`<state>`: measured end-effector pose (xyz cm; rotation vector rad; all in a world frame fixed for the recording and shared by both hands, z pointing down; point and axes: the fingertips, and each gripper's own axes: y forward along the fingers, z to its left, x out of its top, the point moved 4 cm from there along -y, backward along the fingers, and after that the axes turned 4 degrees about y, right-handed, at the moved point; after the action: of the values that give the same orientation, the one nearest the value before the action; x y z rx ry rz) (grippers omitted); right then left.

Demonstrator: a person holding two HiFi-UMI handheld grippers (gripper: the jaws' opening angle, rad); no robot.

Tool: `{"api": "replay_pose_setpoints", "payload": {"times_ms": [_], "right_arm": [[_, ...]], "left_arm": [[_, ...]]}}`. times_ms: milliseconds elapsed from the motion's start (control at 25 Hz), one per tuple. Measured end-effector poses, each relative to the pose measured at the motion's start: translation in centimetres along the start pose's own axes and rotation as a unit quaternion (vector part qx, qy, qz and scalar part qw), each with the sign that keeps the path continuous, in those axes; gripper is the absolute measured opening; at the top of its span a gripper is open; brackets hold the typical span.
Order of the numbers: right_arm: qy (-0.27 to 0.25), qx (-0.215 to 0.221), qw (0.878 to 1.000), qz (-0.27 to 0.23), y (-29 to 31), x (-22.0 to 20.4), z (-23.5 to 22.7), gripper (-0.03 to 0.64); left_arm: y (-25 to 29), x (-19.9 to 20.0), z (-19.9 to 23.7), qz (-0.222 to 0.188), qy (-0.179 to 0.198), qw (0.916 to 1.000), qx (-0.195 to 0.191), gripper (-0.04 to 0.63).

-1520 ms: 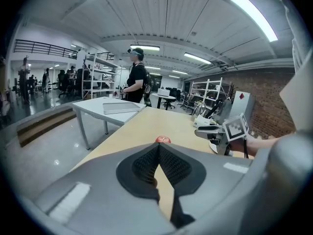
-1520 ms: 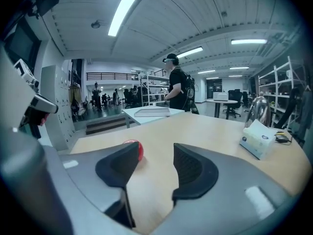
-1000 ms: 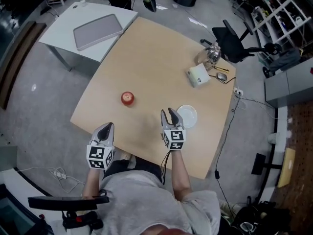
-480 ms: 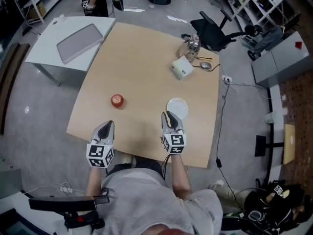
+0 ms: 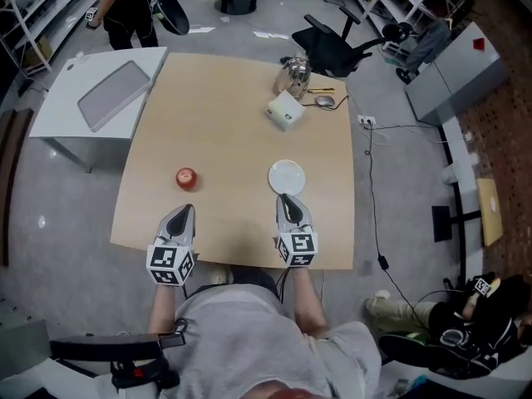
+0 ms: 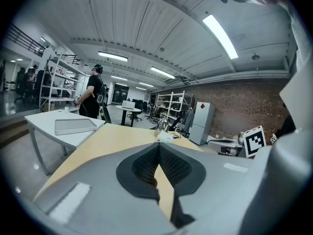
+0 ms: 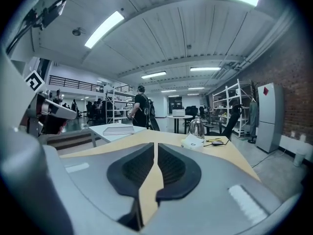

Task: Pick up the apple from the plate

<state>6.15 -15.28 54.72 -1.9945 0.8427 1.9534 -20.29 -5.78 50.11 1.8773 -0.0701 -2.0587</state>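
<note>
I see the small red round apple (image 5: 186,177) sitting directly on the pale wooden counter (image 5: 241,131), not on the round white plate (image 5: 287,175). The plate lies bare, well apart to the apple's right. The apple is nearly round, so I can pick out no long axis, and it is too small in the head view for me to tell which way its stem points. My left tool (image 5: 183,211) hovers over the counter's near edge, just short of the apple, with its jaws together at the tips and nothing in them. My right tool (image 5: 285,198) points at the plate from just beside its near rim. Its jaws are closing, almost together, with nothing between them.
</note>
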Motion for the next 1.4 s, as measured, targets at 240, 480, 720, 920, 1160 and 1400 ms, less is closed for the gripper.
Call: {"api": "replay_pose_setpoints", "payload": {"times_ms": [240,480,720,920,1160,1400], "right_arm": [[0.002,-0.024,1.0,-0.013,-2.6,0.0,-0.5,0.006],[0.007,-0.04,0.999,-0.021,-4.9,-0.3,-0.6,0.006],[0.013,-0.056,0.998,-0.024,-7.2,-0.8,-0.2,0.006],[0.011,-0.066,0.998,-0.022,-8.5,-1.3,0.1,0.006],[0.004,-0.076,0.997,-0.02,-9.1,-1.6,0.2,0.006],[0.009,-0.08,0.996,-0.024,-9.3,-1.4,0.2,0.006]], "left_arm": [[0.1,0.3,-1.2,-0.006,0.01,0.9997,-0.022,0.02],[-0.1,0.3,-2.2,-0.012,0.02,0.9989,-0.04,0.02],[-0.8,0.1,-2.6,-0.013,0.024,0.9983,-0.052,0.02],[-0.9,0.0,-3.0,-0.015,0.03,0.9975,-0.063,0.02],[-1.0,0.0,-3.1,-0.017,0.034,0.9967,-0.072,0.02],[-0.9,0.2,-3.2,-0.017,0.036,0.9963,-0.076,0.02]]}}
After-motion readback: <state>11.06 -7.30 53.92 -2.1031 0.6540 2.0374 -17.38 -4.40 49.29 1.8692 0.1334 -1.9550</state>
